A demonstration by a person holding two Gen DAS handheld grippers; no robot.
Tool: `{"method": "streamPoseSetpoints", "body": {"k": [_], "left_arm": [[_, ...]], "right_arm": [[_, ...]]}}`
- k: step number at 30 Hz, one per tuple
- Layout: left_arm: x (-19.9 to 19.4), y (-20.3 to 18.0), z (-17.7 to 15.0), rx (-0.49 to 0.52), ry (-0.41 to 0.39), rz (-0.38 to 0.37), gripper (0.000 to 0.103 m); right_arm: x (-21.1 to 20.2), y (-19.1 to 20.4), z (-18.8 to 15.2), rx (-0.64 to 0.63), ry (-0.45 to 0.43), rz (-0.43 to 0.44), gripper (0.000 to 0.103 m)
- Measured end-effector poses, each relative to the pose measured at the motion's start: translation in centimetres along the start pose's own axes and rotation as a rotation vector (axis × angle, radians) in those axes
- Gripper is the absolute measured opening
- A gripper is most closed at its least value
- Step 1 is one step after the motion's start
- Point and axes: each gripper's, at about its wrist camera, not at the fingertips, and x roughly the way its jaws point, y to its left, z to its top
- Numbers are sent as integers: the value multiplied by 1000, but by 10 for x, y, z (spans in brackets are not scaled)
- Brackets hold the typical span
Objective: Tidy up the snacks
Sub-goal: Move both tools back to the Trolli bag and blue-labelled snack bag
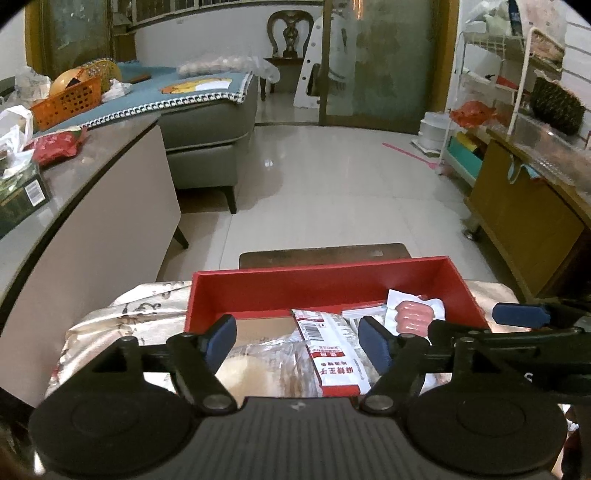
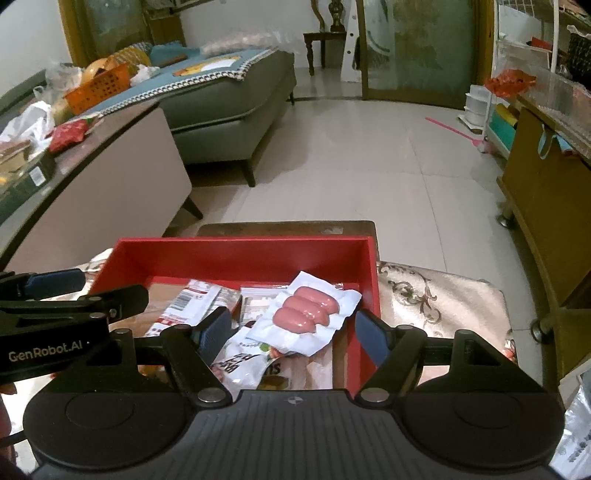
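Pale glossy floor tiles (image 1: 332,177) reflect the room light. A grey sofa (image 1: 207,122) under a blue throw stands at the left, behind a beige cabinet (image 1: 110,206). A dark carved chair (image 1: 290,33) stands against the white far wall, beside a frosted glass door (image 1: 388,62). A white wire rack (image 1: 491,74) and a yellow-brown wooden cabinet (image 1: 524,214) line the right side.

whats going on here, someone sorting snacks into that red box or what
Yes, it looks that way. A person holds a gripper in each hand over a red box on a cloth-covered table. Several snack packets already lie in the box, among them a sausage pack on top and a red and white packet beside it. The left gripper and right gripper both have their jaws open above the packets, and neither holds anything.
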Motion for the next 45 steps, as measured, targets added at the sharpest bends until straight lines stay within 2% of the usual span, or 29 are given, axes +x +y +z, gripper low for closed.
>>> {"method": "streamPoseSetpoints", "body": {"k": [3, 10, 19, 27, 31, 36, 38, 41, 45], "left_arm": [[-12, 6, -4, -6, -5, -16, 76], [-39, 22, -26, 7, 16, -32, 77], [-54, 37, -69, -11, 123, -73, 77], [-65, 0, -95, 99, 164, -143, 77], [-62, -26, -110, 129, 214, -181, 77], [-62, -70, -127, 289, 237, -240, 77], [-62, -81, -129, 318, 245, -260, 77], [-62, -86, -127, 320, 248, -268, 77], [-62, -79, -131, 318, 269, -275, 77]], "right_arm": [[-13, 4, -2, -7, -9, 10, 84], [-37, 13, -16, -10, -9, 33, 87], [-58, 26, -46, -48, 46, 35, 89], [-80, -2, -78, -8, 96, -17, 90], [-84, -17, -92, 9, 129, -35, 91], [-88, -37, -99, 32, 153, -18, 94], [-84, -42, -101, 27, 174, -6, 97], [-69, -44, -103, -11, 214, 1, 97], [-40, -28, -111, -146, 284, 1, 97]]}}
